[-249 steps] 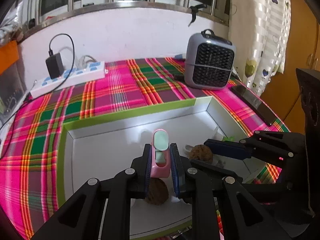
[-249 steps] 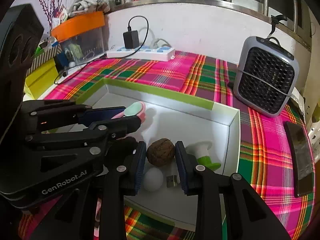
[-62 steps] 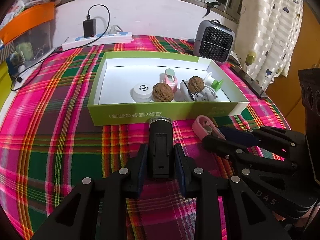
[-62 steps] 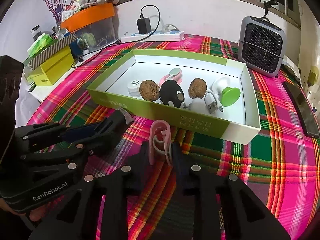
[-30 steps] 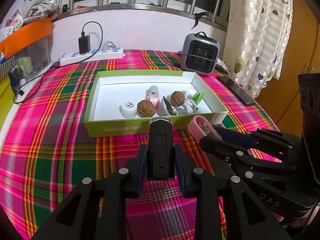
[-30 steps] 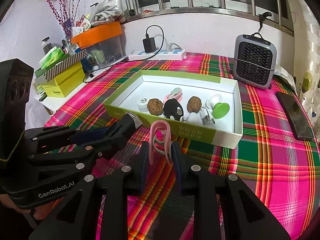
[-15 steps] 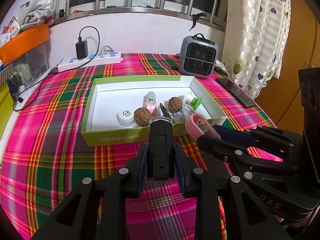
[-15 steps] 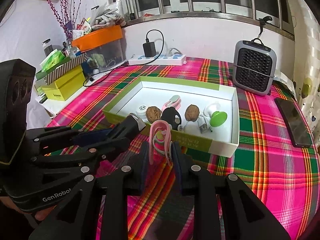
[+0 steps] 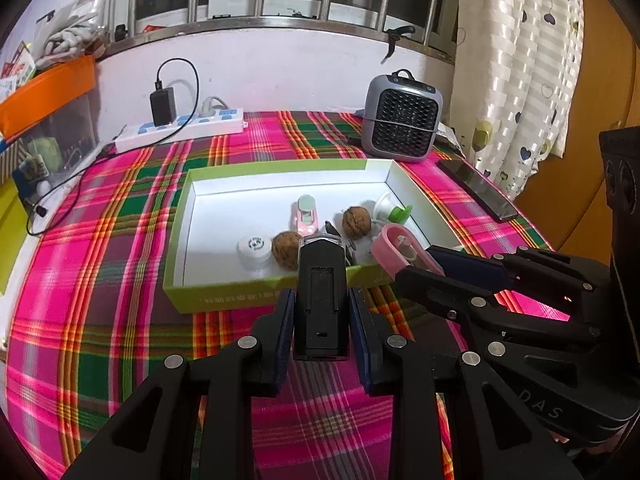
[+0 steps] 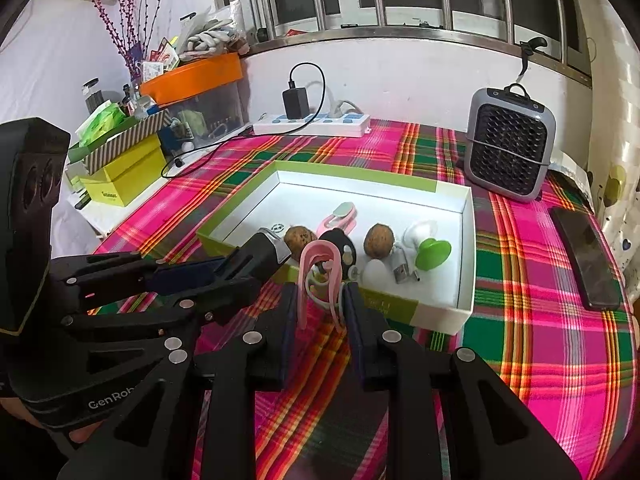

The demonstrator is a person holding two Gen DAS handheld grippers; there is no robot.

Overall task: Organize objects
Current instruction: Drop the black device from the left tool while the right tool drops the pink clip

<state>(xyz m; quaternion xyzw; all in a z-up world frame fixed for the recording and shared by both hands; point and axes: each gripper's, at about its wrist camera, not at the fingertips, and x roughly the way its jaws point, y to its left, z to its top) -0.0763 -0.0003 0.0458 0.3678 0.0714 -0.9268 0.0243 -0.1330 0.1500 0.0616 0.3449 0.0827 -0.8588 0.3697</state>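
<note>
My left tool (image 9: 321,316) gripped a black rectangular plastic device (image 9: 320,296); my right tool (image 10: 320,312) pinched a pink looped plastic clip (image 10: 320,276). Both hovered at the near edge of the green-rimmed white cardboard box (image 10: 466,240) on the plaid-covered bench (image 10: 540,340).

Both grippers held side by side, each clamped on something

The left gripper (image 9: 321,312) tilts downward, its two fingers (image 9: 282,320) pressed against the sides of a black block-shaped device (image 9: 321,296) that stands upright between them. The right gripper (image 10: 321,304), just beside it and angled down the same way, pinches a pink clip (image 10: 320,276) near its lower end, the looped top rising above the fingertips.
</note>
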